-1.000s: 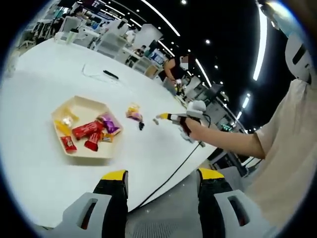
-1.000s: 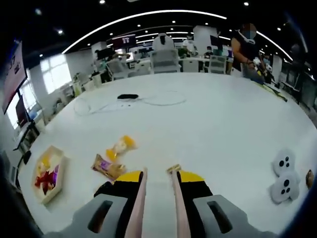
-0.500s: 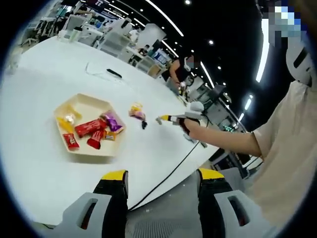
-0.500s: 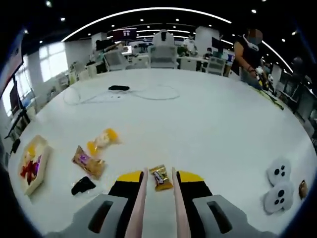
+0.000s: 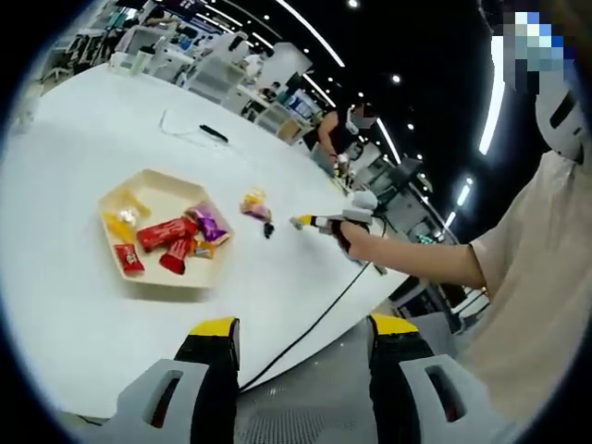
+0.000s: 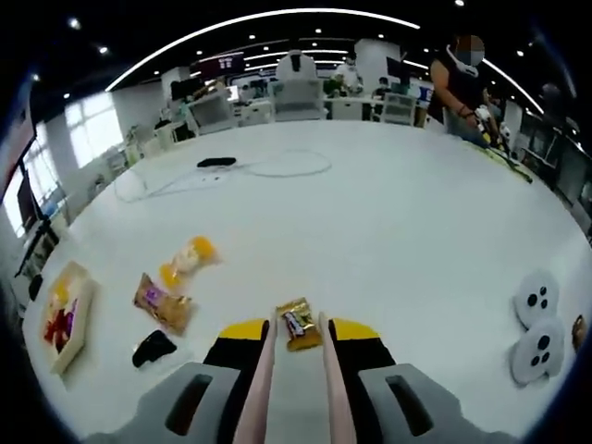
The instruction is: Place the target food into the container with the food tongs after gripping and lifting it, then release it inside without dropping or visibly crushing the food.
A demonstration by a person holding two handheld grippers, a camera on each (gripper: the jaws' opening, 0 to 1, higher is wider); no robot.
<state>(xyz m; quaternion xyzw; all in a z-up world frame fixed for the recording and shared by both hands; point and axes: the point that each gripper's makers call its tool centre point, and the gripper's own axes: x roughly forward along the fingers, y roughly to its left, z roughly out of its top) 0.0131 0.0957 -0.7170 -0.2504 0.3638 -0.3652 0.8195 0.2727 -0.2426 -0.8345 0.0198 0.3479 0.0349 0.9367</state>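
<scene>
Presently: right hand-held gripper (image 6: pixel 294 326), tong blades narrowly apart, gold candy (image 6: pixel 297 325) between tips; tray (image 6: pixel 78 322) at 9 o'clock; left hand-held gripper (image 5: pixel 302 331) wide open, empty

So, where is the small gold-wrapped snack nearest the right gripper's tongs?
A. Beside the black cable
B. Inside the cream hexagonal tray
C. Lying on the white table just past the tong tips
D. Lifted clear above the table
C: in the right gripper view the small gold-wrapped snack lies on the white table just beyond the tong tips of the right gripper, far from the cream hexagonal tray.
</scene>
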